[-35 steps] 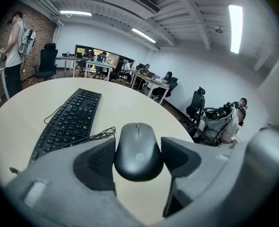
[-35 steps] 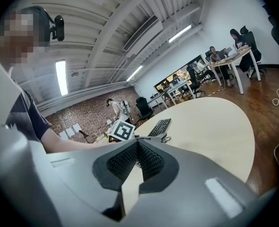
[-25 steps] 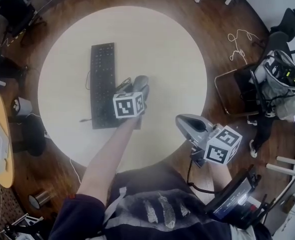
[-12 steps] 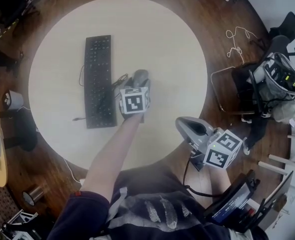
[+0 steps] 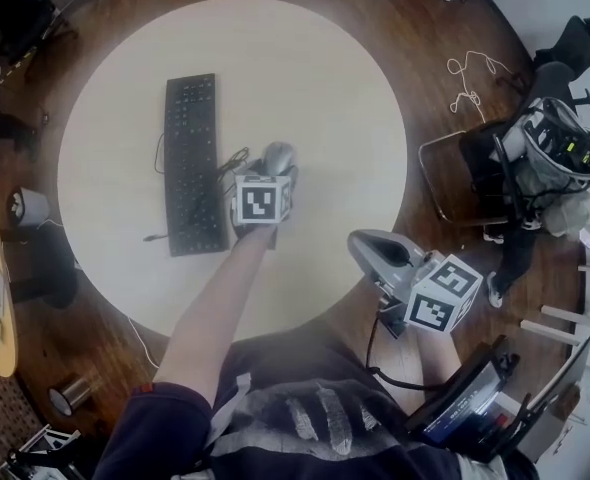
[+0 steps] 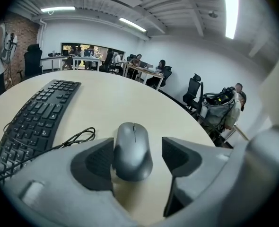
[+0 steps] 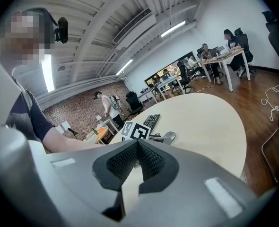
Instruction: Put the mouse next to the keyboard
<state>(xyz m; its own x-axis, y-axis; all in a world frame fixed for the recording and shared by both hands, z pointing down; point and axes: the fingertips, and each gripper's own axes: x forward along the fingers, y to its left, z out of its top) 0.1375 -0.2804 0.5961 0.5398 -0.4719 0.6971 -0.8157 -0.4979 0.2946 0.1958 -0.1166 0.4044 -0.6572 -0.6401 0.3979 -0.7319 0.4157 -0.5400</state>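
1. The mouse (image 5: 278,156) (image 6: 132,150) lies flat on the round, cream worktop (image 5: 325,78). It is just to the right of the keyboard (image 5: 195,163) (image 6: 35,122), about level with the keyboard's middle. It is near the keyboard but not touching it.
2. The left claw (image 5: 273,173) (image 6: 137,157) straddles the mouse with its jaws spread wider than the mouse's body. In the left gripper view, the left pad (image 6: 99,162) sits against the mouse's left flank. The right pad (image 6: 177,155) stands clear of it, and a strip of worktop shows in between.
3. A thin dark cable (image 5: 233,160) (image 6: 75,138) loops on the worktop in the gap between the keyboard's right edge and the mouse.
4. The keyboard is black and lies left of the worktop's centre, with its long side running away from the person.
5. The right claw (image 5: 370,251) (image 7: 137,162) is well to the right of the keyboard, at the worktop's rim on the person's side. Its jaws are pressed together with nothing between them.
6. Farther right of the keyboard, off the worktop, a chair loaded with a bag (image 5: 555,148) stands on the wood floor. A white cord (image 5: 470,83) lies loose near it.
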